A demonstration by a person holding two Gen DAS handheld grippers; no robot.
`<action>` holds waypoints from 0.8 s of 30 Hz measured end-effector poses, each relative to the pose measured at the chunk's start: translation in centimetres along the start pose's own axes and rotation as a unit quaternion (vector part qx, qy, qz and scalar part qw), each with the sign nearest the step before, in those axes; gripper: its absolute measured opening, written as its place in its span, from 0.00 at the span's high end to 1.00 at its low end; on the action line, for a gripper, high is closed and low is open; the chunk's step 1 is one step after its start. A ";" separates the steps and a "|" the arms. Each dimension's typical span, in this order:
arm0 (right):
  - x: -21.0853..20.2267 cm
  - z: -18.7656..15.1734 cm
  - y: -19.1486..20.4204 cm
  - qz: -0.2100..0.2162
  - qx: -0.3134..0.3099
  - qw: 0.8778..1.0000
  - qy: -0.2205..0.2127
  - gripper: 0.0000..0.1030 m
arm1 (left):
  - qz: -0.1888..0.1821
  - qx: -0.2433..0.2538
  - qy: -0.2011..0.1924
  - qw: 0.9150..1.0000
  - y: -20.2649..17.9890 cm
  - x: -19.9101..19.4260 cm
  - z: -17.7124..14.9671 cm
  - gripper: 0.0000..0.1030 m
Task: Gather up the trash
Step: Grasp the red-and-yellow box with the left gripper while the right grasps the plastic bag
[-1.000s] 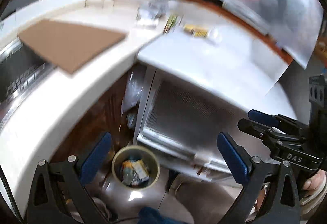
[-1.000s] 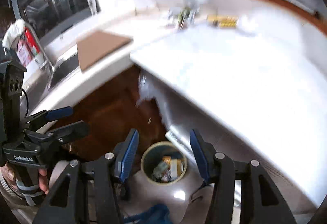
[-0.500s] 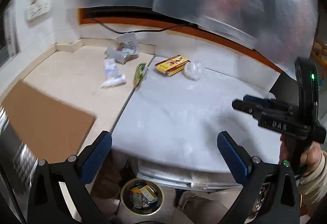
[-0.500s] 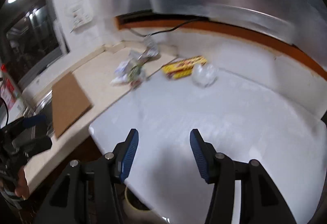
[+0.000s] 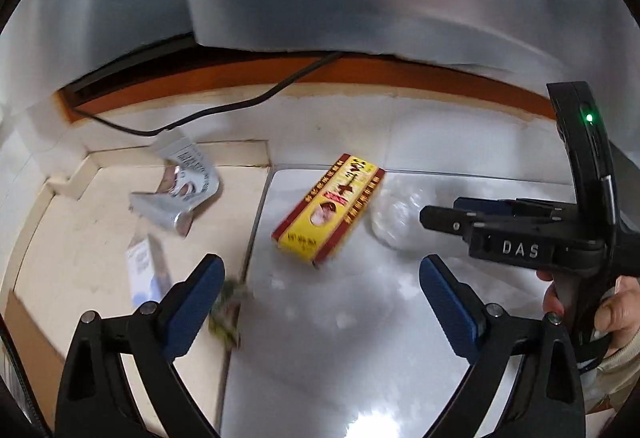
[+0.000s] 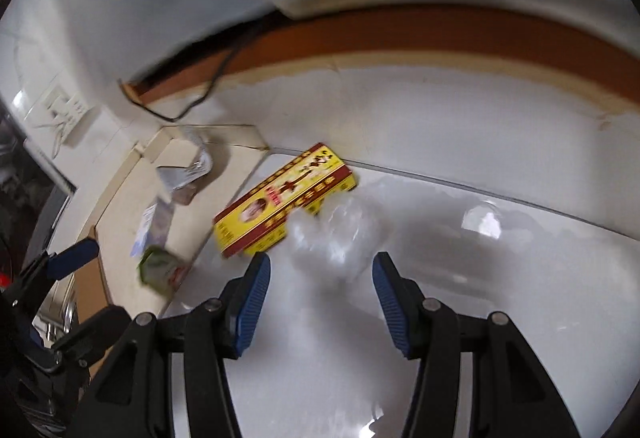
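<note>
White and shiny, the table (image 5: 360, 338) fills the lower middle of both views, with a cream table (image 5: 80, 238) joined on at the left. Five bits of trash show. One yellow and red box (image 5: 328, 214) lies flat on the white table, center of the frame. One clear crumpled plastic bag (image 6: 332, 234) sits touching the box on its right. One silver wrapper (image 5: 180, 186), one small white packet (image 5: 144, 266) and one green wrapper (image 6: 160, 268) lie to the left, on the cream side.

One black cable (image 5: 200, 114) runs along the wall at the top.

Only the right view shows a wall socket (image 6: 66, 108), upper left. Only the left view shows a hand (image 5: 612, 306) holding the other tool, far right.

Left tongs (image 5: 316, 302) are wide open and hold nothing; the box lies just past them. Right tongs (image 6: 320, 292) are open too, empty, with the plastic bag just ahead, between the tips. Blur hides the green wrapper's shape in the left view.
</note>
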State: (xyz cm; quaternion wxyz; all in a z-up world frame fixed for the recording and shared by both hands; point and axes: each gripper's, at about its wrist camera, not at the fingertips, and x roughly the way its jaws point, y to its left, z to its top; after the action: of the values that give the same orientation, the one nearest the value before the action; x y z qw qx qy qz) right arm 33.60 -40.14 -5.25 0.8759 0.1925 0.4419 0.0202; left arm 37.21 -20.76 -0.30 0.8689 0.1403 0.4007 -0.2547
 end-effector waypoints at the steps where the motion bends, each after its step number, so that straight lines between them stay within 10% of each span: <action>1: 0.8 0.2 -0.2 0.003 0.000 1.000 0.004 0.48 | 0.001 0.000 0.004 1.000 0.3 0.8 0.5 0.06; 24: 2.2 0.8 -2.4 0.013 -0.053 0.998 -0.014 0.64 | -0.026 0.023 0.079 0.996 -0.7 15.3 3.4 0.06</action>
State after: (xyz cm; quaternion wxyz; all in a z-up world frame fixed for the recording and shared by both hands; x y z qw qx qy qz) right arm 35.20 -42.19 -7.35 0.8909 0.1515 0.4250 0.0522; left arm 47.40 -27.95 -9.89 0.8240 0.1693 0.4660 -0.2742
